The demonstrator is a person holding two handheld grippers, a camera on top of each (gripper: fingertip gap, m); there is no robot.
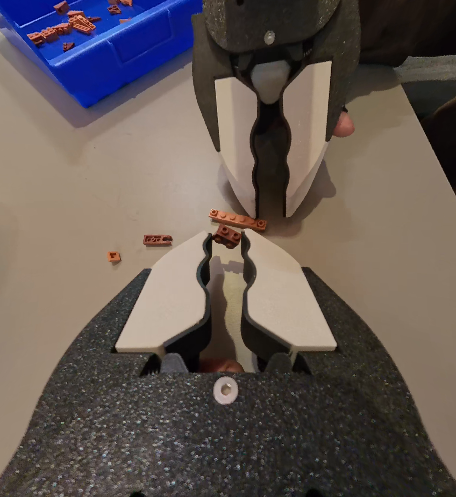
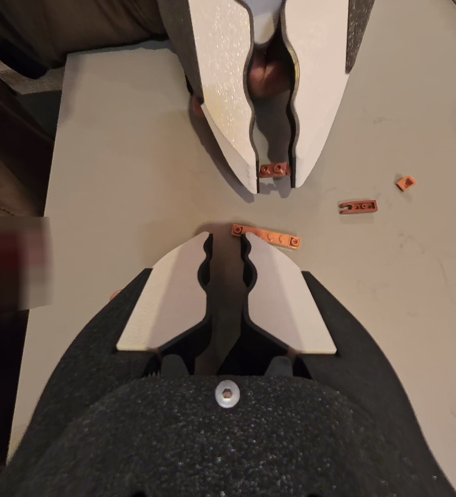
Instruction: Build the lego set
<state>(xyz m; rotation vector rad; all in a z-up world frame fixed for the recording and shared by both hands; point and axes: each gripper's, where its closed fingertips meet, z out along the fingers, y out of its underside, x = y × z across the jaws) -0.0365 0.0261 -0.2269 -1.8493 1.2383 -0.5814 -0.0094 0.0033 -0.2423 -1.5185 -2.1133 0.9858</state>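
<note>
My left hand-held gripper [image 1: 226, 236] is clamped on a small dark-brown brick [image 1: 226, 240], lifted just above the bench [image 1: 87, 188]. My right hand-held gripper [image 2: 226, 236] is empty, its jaws a little apart, tips hovering beside one end of the long orange plate [image 1: 237, 219], which lies flat just beyond the held brick. Off to one side sit a brown clip plate [image 1: 157, 240] and a tiny orange tile [image 1: 114, 256]. The blue bin [image 1: 100, 53] farther back holds many loose pieces, so I judge the build barely begun: nothing is visibly joined yet.
</note>
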